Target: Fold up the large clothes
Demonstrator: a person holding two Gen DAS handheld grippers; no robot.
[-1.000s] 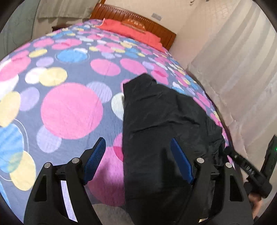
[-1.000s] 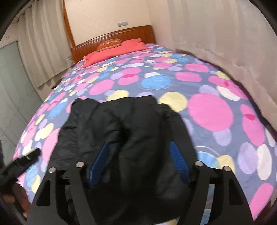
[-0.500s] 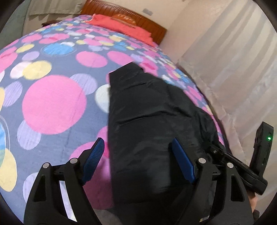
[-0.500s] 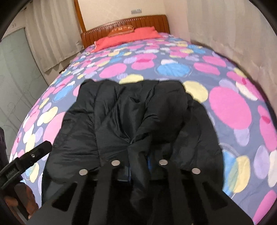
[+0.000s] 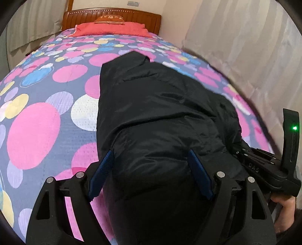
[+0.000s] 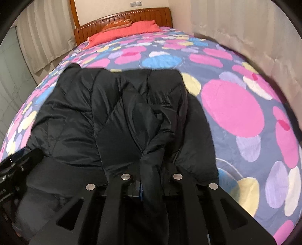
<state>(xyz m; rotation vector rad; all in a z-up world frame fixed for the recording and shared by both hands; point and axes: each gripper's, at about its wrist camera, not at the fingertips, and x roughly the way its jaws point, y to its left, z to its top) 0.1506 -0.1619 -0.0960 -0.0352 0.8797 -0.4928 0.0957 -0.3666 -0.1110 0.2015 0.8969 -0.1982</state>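
A: How is the right tool (image 6: 150, 181) seen to stand?

B: It is clenched. A bunched fold of the black jacket (image 6: 117, 120) is pinched between its closed fingers at the lower centre of the right wrist view, and the cloth is drawn up into a ridge above the grip.

A: And the left tool (image 5: 149, 173)?

B: It is spread wide. Its blue pads (image 5: 200, 179) are seen on either side of the jacket's near end in the lower middle of the left wrist view; the padded cloth lies between them, but no pinch is shown.

A: Where is the jacket found?

B: It is laid along the bed (image 5: 37, 120), on a cover printed with pink, blue, yellow and white circles. In the left wrist view it runs from the bottom centre up toward the middle of the frame.

A: What else is shown?

B: The right tool, with a green light lit, is seen at the right edge of the left wrist view, held by a hand (image 5: 285, 213). A red pillow (image 5: 111, 30) and a wooden headboard (image 5: 113, 15) are seen at the top, and curtains (image 5: 236, 47) at the upper right.
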